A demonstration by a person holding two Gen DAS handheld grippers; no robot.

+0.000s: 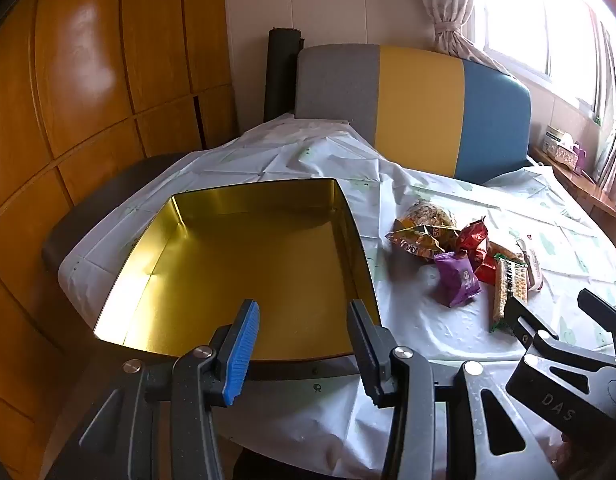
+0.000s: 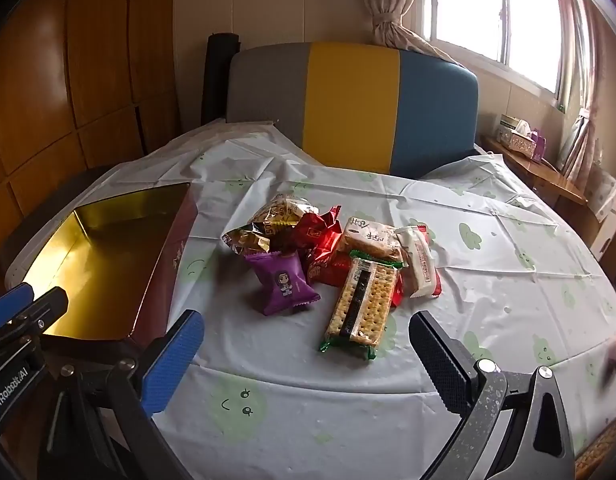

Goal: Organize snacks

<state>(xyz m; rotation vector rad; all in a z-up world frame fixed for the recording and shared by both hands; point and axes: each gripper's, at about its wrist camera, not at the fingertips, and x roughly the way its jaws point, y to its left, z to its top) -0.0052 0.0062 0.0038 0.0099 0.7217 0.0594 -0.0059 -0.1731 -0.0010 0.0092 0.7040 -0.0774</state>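
An open tin box with a gold inside (image 1: 236,264) sits on the table's left; it holds nothing, and shows in the right wrist view (image 2: 108,256) too. A pile of snacks lies to its right: a purple packet (image 2: 284,286), a green-edged cracker pack (image 2: 361,304), red packets (image 2: 319,236), a gold bag (image 2: 248,238), a white and red pack (image 2: 419,264). My left gripper (image 1: 304,328) is open and empty over the tin's near edge. My right gripper (image 2: 306,344) is open and empty, just short of the cracker pack.
The table has a white cloth with green prints (image 2: 487,248). A grey, yellow and blue chair back (image 2: 351,100) stands behind it. A wooden wardrobe (image 1: 88,80) is on the left. A side table with tissue boxes (image 2: 519,136) stands by the window.
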